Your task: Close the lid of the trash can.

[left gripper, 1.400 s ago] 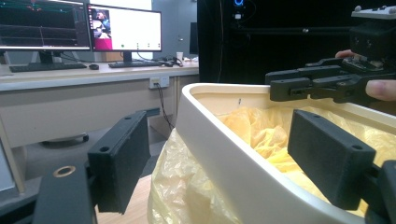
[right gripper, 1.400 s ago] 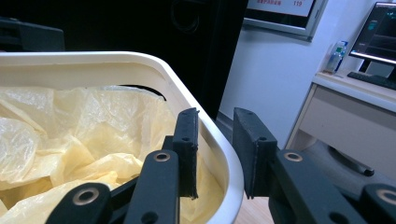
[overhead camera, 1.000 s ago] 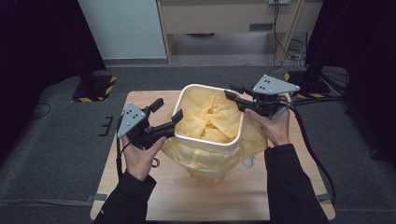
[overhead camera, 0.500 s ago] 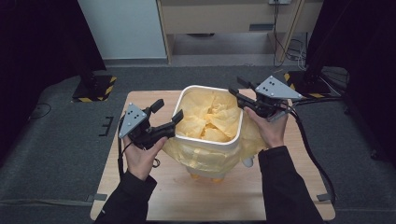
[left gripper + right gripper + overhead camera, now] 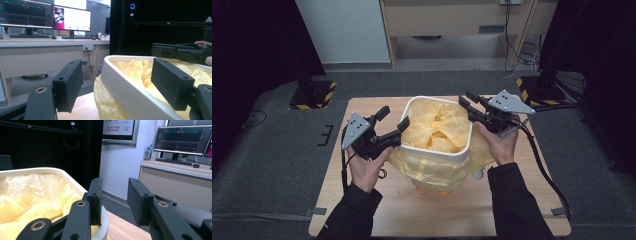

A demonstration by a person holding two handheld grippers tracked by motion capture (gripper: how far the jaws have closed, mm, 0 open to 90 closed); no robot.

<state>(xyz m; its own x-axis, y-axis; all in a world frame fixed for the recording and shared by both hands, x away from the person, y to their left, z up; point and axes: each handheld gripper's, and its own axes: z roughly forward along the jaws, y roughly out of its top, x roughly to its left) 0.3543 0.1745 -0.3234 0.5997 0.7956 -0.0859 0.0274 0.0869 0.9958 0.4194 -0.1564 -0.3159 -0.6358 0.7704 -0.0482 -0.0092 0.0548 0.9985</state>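
The upright white bin (image 5: 438,145), mouth upward, sits between open, empty left tongs (image 5: 392,121) and right tongs (image 5: 466,99).

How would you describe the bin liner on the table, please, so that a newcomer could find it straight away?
Start at the light wooden table; near its middle stands a white rectangular plastic bin. The thin yellow plastic bag lines that bin, crumpled inside and draped over the rim down the outer walls. It is the only yellow, soft thing there, between the left gripper and right gripper.
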